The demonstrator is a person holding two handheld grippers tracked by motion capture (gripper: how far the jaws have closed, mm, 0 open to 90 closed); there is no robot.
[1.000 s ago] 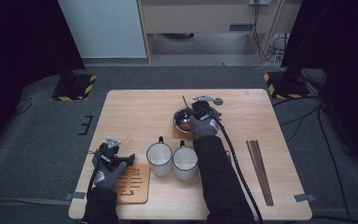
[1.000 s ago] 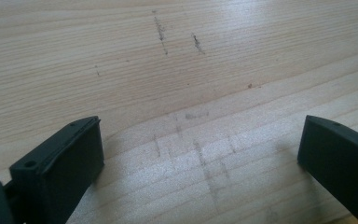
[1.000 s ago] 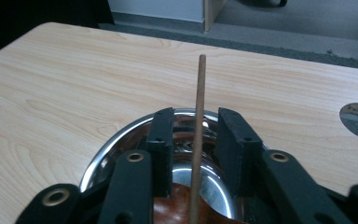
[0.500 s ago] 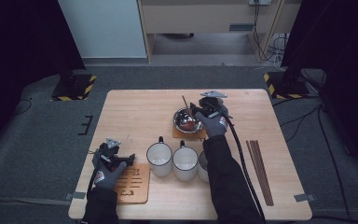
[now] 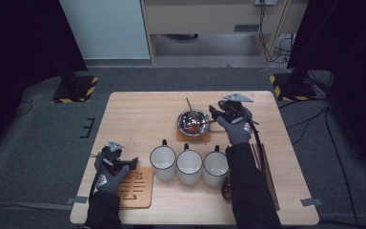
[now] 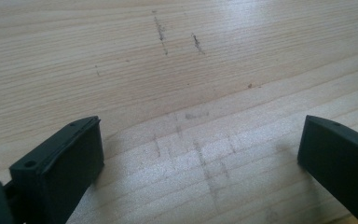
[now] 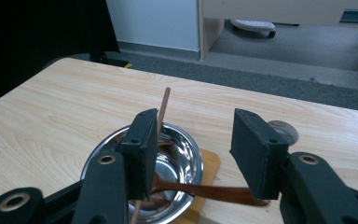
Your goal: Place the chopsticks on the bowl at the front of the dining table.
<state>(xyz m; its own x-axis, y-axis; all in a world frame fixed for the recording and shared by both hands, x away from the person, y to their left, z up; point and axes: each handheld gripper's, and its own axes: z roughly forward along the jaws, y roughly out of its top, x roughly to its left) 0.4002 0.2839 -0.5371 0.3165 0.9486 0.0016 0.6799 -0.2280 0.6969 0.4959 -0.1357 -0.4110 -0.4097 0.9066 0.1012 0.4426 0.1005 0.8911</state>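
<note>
The right gripper [image 7: 193, 154] hung just above the steel bowl [image 7: 177, 163], jaws parted and just opening, gripping nothing; the brown spoon [image 7: 200, 191] lay below them, its head in the bowl.

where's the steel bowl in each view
High view: steel bowl sits at table centre, beyond the three mugs.
Left gripper view: bare tabletop between the jaws, no bowl.
Right gripper view: steel bowl low centre, behind the left jaw.
Shared landmark: the brown spoon resting in the bowl.
</note>
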